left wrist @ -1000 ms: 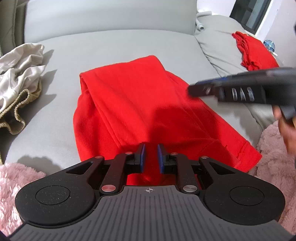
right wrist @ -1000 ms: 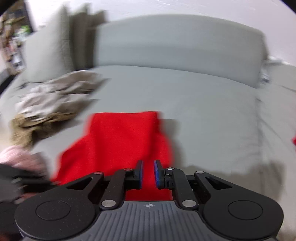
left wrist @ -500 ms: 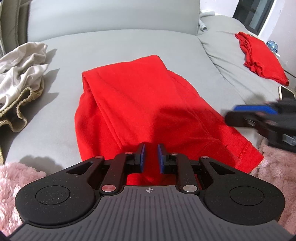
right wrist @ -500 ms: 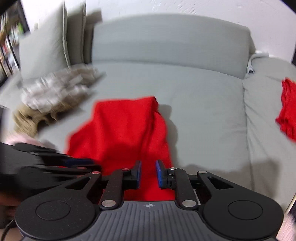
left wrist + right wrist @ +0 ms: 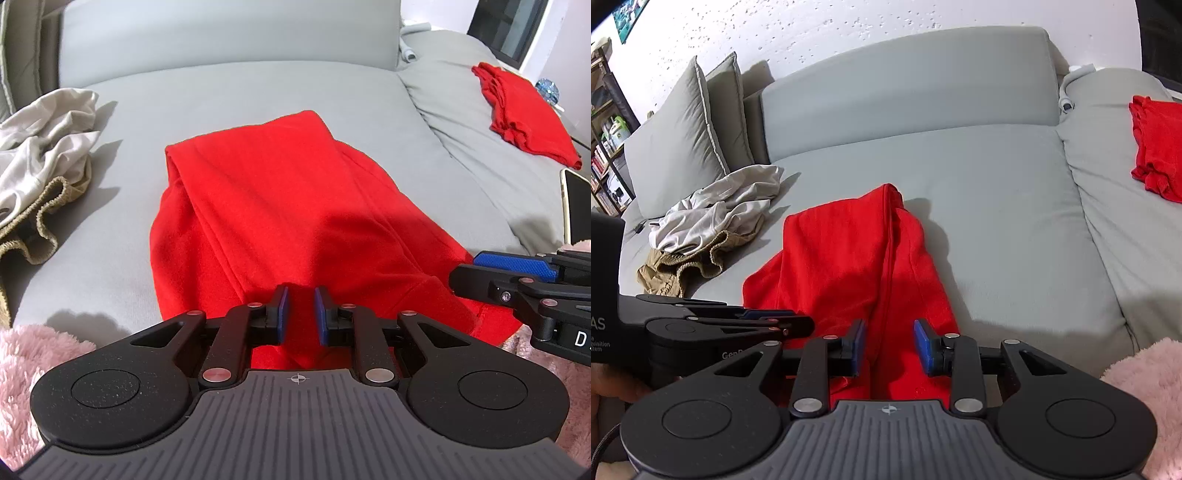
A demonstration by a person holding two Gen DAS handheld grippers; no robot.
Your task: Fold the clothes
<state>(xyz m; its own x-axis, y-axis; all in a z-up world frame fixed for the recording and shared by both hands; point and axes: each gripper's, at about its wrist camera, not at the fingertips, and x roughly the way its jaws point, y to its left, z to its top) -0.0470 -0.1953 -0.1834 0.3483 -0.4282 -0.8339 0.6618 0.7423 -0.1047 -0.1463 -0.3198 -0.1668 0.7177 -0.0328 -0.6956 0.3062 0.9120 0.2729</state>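
A red garment (image 5: pixel 288 192) lies partly folded on the grey sofa seat (image 5: pixel 258 92), its near hem toward me. My left gripper (image 5: pixel 301 314) is at the middle of that hem, and a raised ridge of red cloth is pinched between its blue pads. The right wrist view shows this gripper (image 5: pixel 805 323) at the garment's (image 5: pixel 849 258) left edge, jaws nearly together. My right gripper (image 5: pixel 890 345) hovers over the near right part of the garment. Its jaws are opening, red cloth lies below the gap, and the pads press on nothing. It enters the left wrist view (image 5: pixel 461 273) at the near right corner.
A crumpled pile of white and beige clothes (image 5: pixel 40 147) lies on the seat at the left. A folded red garment (image 5: pixel 524 107) rests on the right cushion, with a phone (image 5: pixel 574 206) near it. Pink fluffy fabric (image 5: pixel 37 350) lines the front edge. Grey pillows (image 5: pixel 683 129) stand at the back left.
The right gripper has swung from above the garment's middle down to its near right corner, and its jaws have spread wider. The left gripper has stayed put on the hem.
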